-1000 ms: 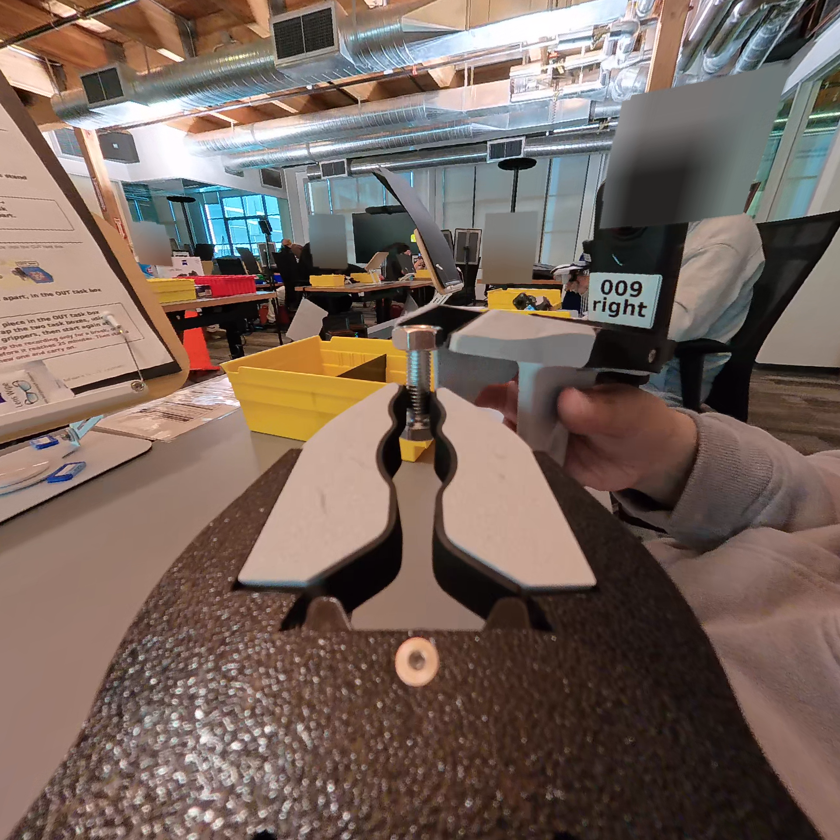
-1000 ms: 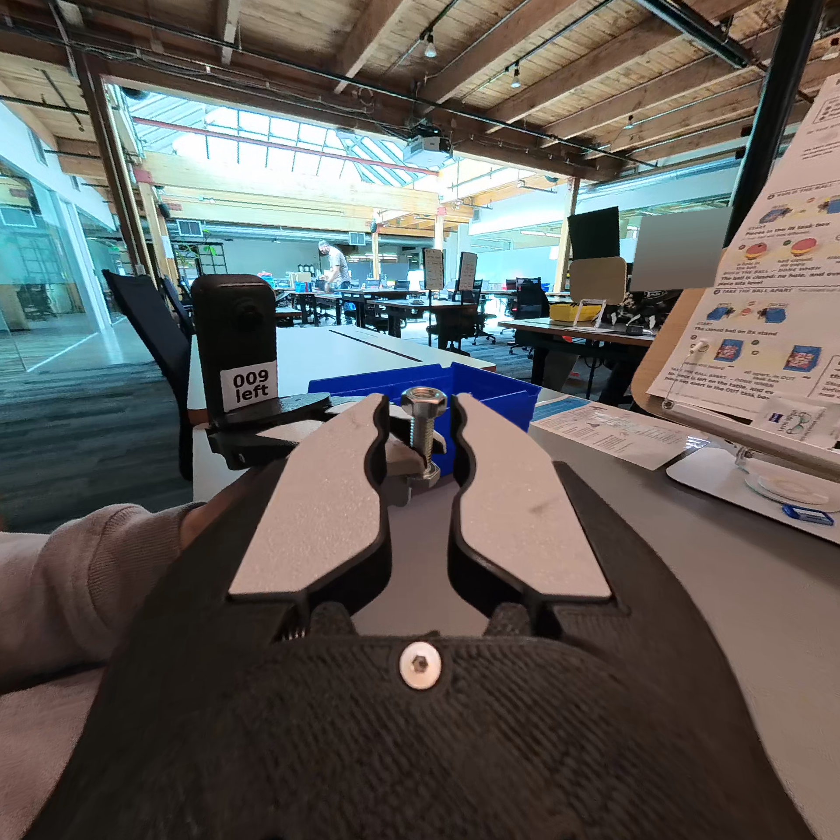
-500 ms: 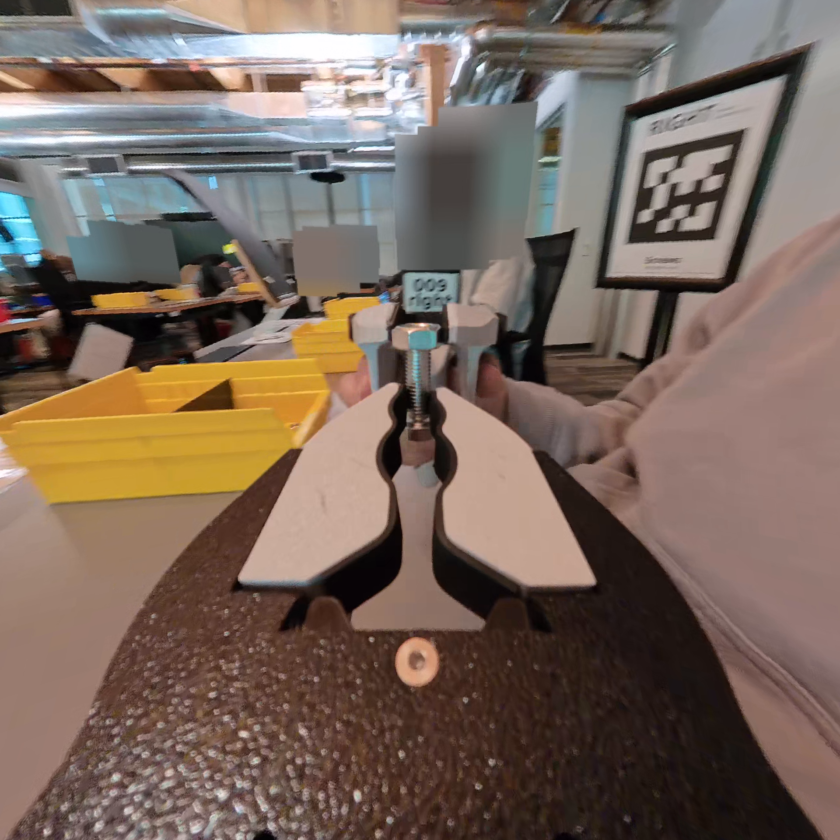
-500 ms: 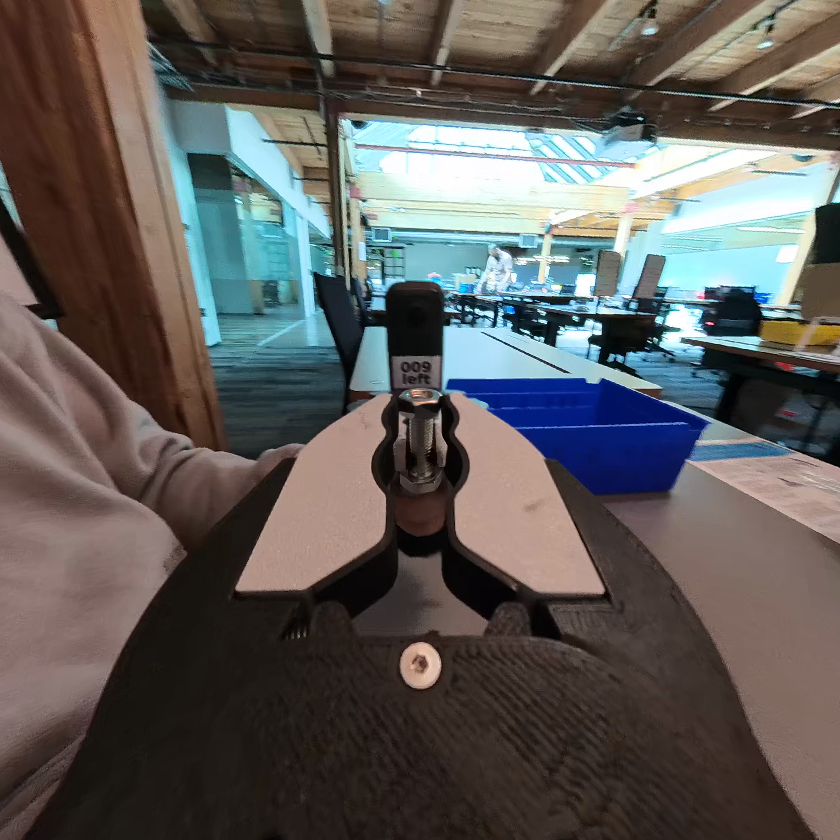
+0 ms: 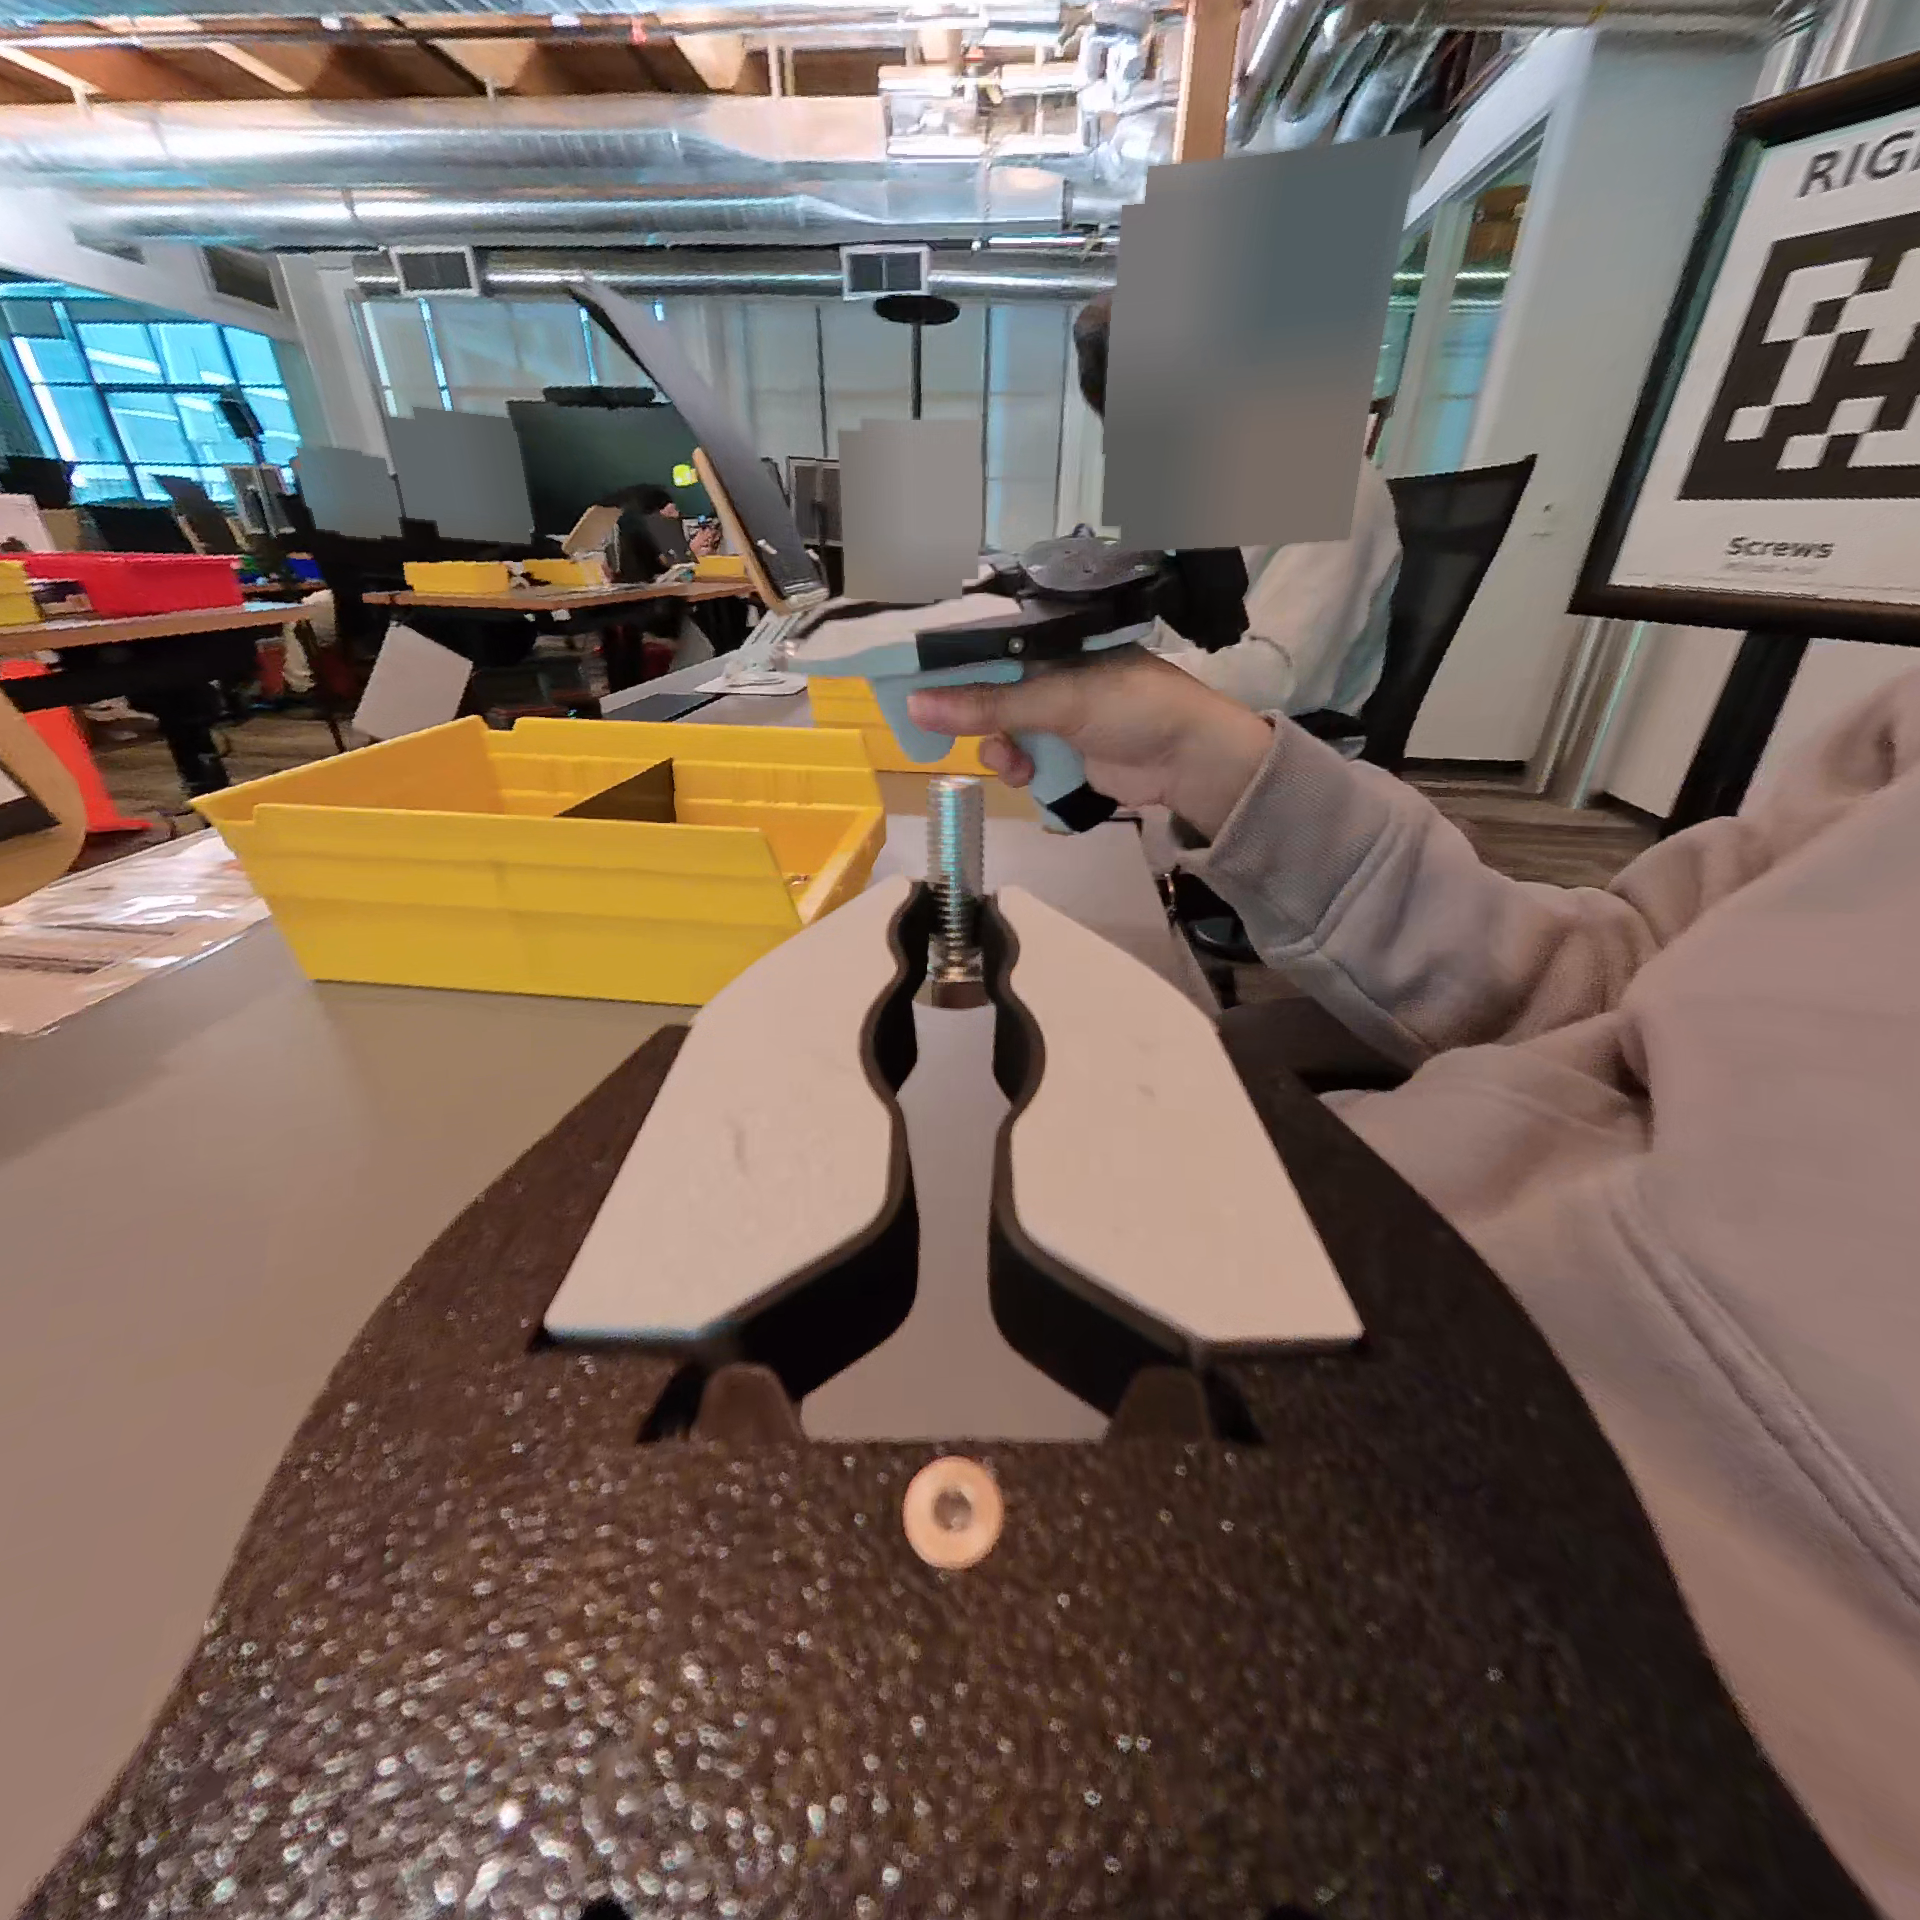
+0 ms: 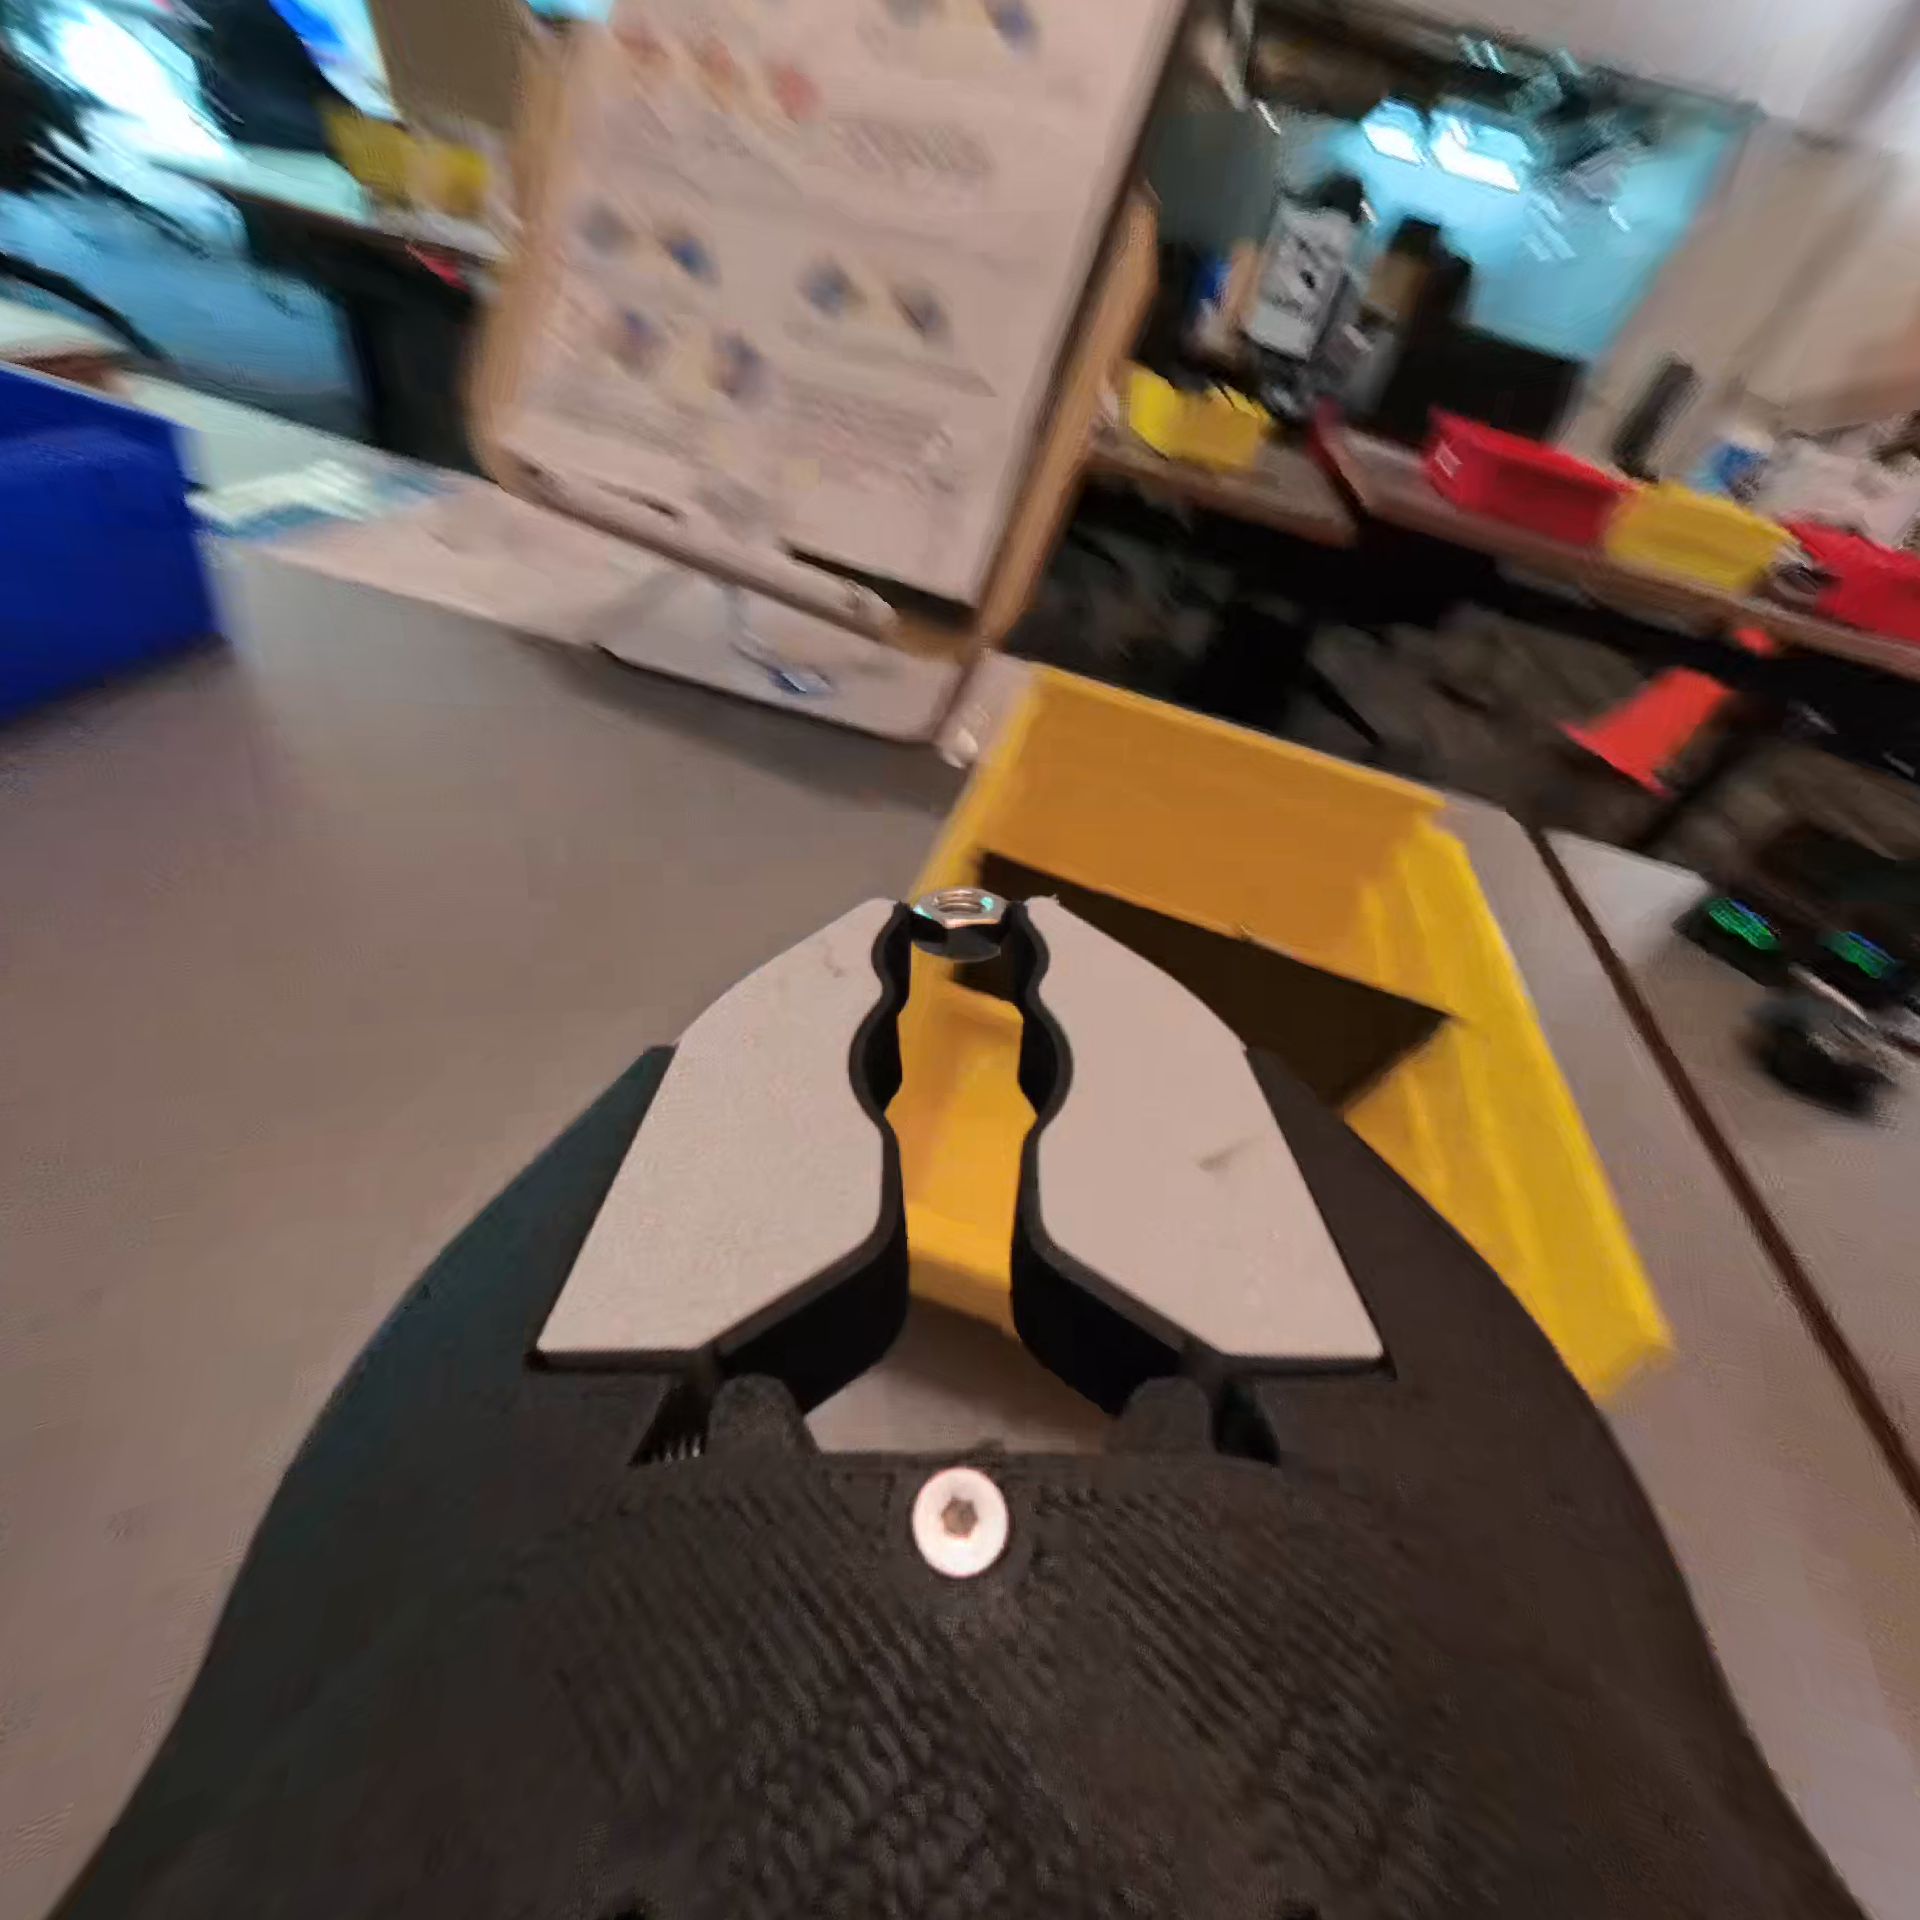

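Observation:
My left gripper (image 5: 956,902) is shut on a silver bolt (image 5: 954,836). The bolt stands upright with its bare threaded end up and its head low between the pads. My right gripper (image 6: 954,927) is shut on a small silver hex nut (image 6: 954,910), pinched flat at the very fingertips. It holds the nut above the near corner of a yellow bin (image 6: 1226,810). In the left wrist view the right gripper (image 5: 831,636) shows side-on in a person's hand (image 5: 1122,727), above and behind the bolt, over the yellow bin (image 5: 499,862).
A grey table (image 5: 208,1143) carries the yellow bin. A blue bin (image 6: 83,540) stands at the far left, and an instruction board (image 6: 810,312) with papers at its foot behind. A framed marker sign (image 5: 1818,364) stands to the right. The person's sleeve (image 5: 1558,1039) is close by. Left tips to right tips: about 25 centimeters.
The right gripper closed on the nut at the top of the bolt, took it off and swung away to above the yellow bin. The left gripper kept its hold on the bolt.

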Available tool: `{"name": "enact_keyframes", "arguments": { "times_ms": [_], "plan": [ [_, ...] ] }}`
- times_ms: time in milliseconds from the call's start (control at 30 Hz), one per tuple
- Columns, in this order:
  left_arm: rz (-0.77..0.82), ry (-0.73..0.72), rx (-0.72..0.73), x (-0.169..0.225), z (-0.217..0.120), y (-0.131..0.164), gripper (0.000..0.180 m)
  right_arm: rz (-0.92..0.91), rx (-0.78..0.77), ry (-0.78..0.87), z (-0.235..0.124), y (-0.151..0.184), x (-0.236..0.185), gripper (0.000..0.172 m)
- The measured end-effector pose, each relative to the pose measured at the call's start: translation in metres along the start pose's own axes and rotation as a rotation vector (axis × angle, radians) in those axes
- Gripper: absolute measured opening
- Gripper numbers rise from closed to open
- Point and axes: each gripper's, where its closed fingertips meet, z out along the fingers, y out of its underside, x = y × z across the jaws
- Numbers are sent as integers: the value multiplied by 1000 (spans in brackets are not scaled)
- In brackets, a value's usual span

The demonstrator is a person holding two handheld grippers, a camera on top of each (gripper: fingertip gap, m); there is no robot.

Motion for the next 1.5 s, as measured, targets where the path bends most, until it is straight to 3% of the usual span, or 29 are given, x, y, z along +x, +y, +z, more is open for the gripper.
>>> {"name": "enact_keyframes", "arguments": {
  "times_ms": [133,267,400,500,567,667,733,867,967,1033,1200,1267,1333,1433,1500],
  "plan": [
    [-16,-40,-15,-6,3,7,8,64,-160,93,16,58,49,18],
    [-17,-73,-21,-12,1,9,8,74,-213,69,30,91,49,24],
    [-20,-85,-11,-14,-2,8,8,66,-189,91,31,87,48,34],
    [-23,-90,-6,-15,-2,7,8,81,-115,48,20,61,40,36],
    [-20,-93,1,-15,-1,7,8,76,30,-158,9,22,2,35],
    [4,-93,17,-11,2,4,8,57,227,-676,-29,-30,-102,35],
    [34,-86,26,-6,6,2,8,29,325,-926,-55,-49,-160,36],
    [116,-69,21,5,10,-2,8,3,335,-1069,-61,-49,-216,37],
    [152,-64,12,8,12,-2,8,40,371,-1089,-61,-53,-227,24],
    [150,-69,13,7,13,0,8,42,373,-1085,-59,-54,-231,9],
    [136,-123,20,-3,14,3,8,-29,339,-1021,-49,-50,-230,9],
    [149,-194,23,-11,13,1,24,-51,337,-872,-32,-54,-214,9],
    [174,-275,-13,-22,9,2,38,-134,293,-594,0,-60,-170,9],
    [195,-327,-50,-29,2,1,37,-418,95,-169,57,-60,-70,9],
    [182,-364,-58,-35,-1,0,36,-513,-53,33,98,-54,-1,10]
  ]
}}
